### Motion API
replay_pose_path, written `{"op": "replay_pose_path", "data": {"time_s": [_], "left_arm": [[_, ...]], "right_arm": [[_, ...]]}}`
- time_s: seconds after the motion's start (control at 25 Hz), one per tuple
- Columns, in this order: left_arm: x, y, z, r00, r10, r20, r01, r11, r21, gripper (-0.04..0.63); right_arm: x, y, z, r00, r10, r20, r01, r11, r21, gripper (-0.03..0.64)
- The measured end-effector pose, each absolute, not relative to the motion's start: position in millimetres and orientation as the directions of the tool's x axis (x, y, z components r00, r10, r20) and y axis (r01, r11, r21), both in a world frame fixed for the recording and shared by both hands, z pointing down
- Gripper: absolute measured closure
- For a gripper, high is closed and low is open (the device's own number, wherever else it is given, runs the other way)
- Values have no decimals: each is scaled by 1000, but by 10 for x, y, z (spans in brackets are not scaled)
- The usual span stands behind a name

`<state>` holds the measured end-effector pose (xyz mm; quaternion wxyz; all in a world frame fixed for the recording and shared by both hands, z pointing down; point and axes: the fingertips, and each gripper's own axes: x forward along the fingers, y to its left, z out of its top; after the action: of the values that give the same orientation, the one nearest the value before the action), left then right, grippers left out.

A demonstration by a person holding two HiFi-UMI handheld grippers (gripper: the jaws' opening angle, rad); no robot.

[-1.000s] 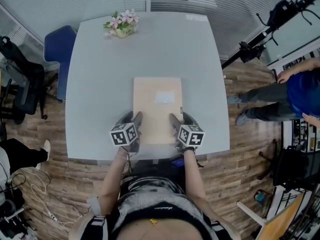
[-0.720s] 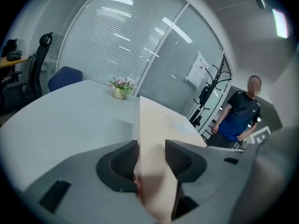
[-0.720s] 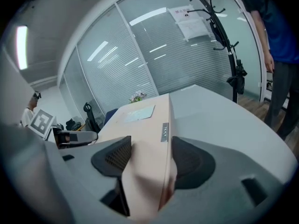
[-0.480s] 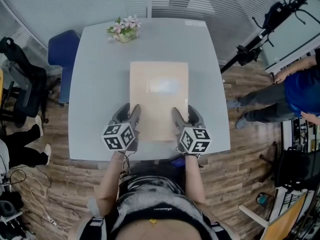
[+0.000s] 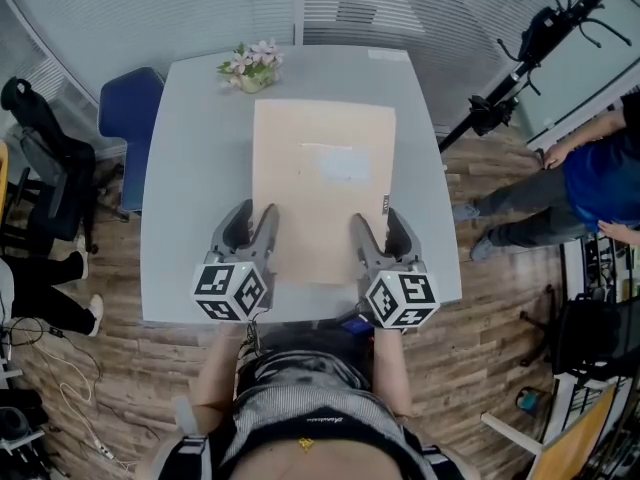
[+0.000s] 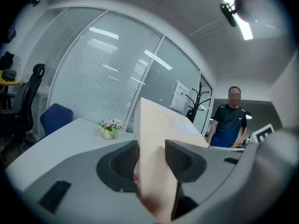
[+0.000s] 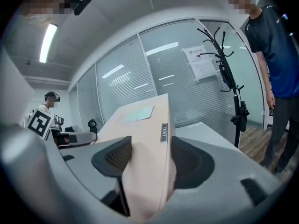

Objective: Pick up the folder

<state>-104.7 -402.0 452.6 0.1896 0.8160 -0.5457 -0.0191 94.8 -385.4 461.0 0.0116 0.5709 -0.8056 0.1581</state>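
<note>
Blue chair (image 5: 128,118): it stands off the table's left edge, clear of the work.
Flower pot (image 5: 250,65): it sits at the far edge of the table (image 5: 190,168), just beyond the far end of the folder as the head view shows it. In the left gripper view it lies below and beyond the raised edge, so it seems safely apart.
Left gripper (image 5: 252,222): its jaws are clamped across the folder's near left edge, and its own view shows the pads pressed on both faces.
Folder (image 5: 322,183): this thick beige folder with a pale label on top is held between the two grippers. It is off the table and hangs roughly level over the middle of it.
What changed: a second ago the folder lay flat near the front of the table and looked smaller. Now it fills more of the head view, so it has come up towards the camera with both grippers.
Right gripper (image 5: 378,228): it is clenched on the near right edge beside the spine tag, and its own view shows the pads bearing on the folder.
Meaning for the task: the pick-up looks essentially done, and what is left is keeping the two-sided hold even so the far end does not sag.
Black stand (image 5: 505,83) and person in blue (image 5: 590,183): both are off the right side, well apart from the lift.
</note>
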Motion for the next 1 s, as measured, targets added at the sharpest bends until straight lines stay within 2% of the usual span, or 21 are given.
{"op": "replay_pose_path", "data": {"time_s": [1.0], "left_arm": [[-1156, -3809, 3988, 406, -913, 51, -871, -369, 324, 420]], "right_arm": [[855, -3629, 4018, -320, -942, 98, -941, 304, -152, 359]]}}
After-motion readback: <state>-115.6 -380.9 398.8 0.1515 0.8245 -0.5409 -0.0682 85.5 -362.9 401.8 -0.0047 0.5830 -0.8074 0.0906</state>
